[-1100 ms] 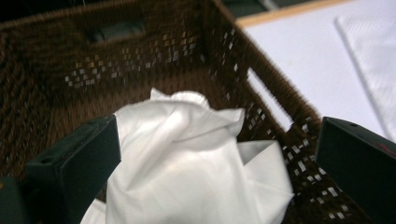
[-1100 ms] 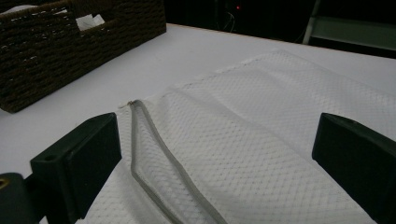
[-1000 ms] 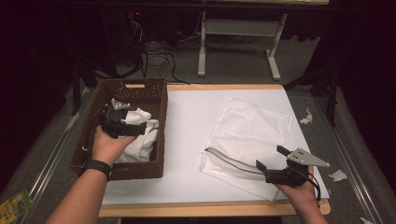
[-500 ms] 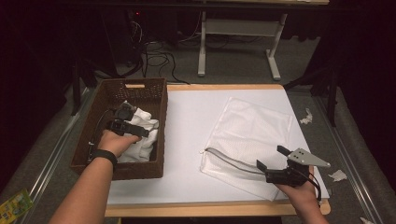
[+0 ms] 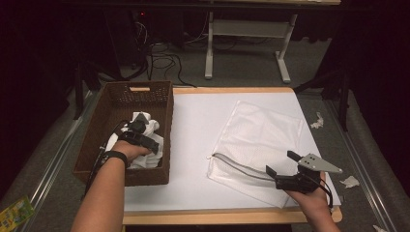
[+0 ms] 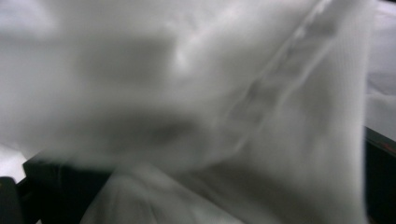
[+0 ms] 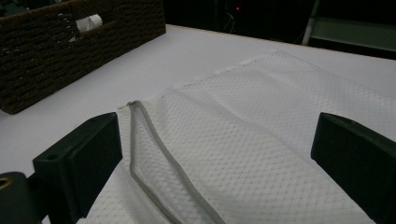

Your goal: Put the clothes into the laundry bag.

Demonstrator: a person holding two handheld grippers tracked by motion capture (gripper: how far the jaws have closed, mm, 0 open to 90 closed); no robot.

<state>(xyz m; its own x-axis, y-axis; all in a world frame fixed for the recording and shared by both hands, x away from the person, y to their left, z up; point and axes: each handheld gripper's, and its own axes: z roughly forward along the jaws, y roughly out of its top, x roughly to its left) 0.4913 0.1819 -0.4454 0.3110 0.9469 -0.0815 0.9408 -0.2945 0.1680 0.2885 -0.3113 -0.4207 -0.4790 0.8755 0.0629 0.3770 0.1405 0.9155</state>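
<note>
2 tongs: left (image 5: 140, 129) in cloth (image 5: 145, 126), right (image 5: 283, 169) over mesh bag (image 5: 261, 140).

The basket (image 5: 123, 104) sits at the tabletop's (image 5: 193, 125) left edge, cloth (image 5: 145, 123) inside; the mesh bag (image 5: 261, 140) lies right.
</note>
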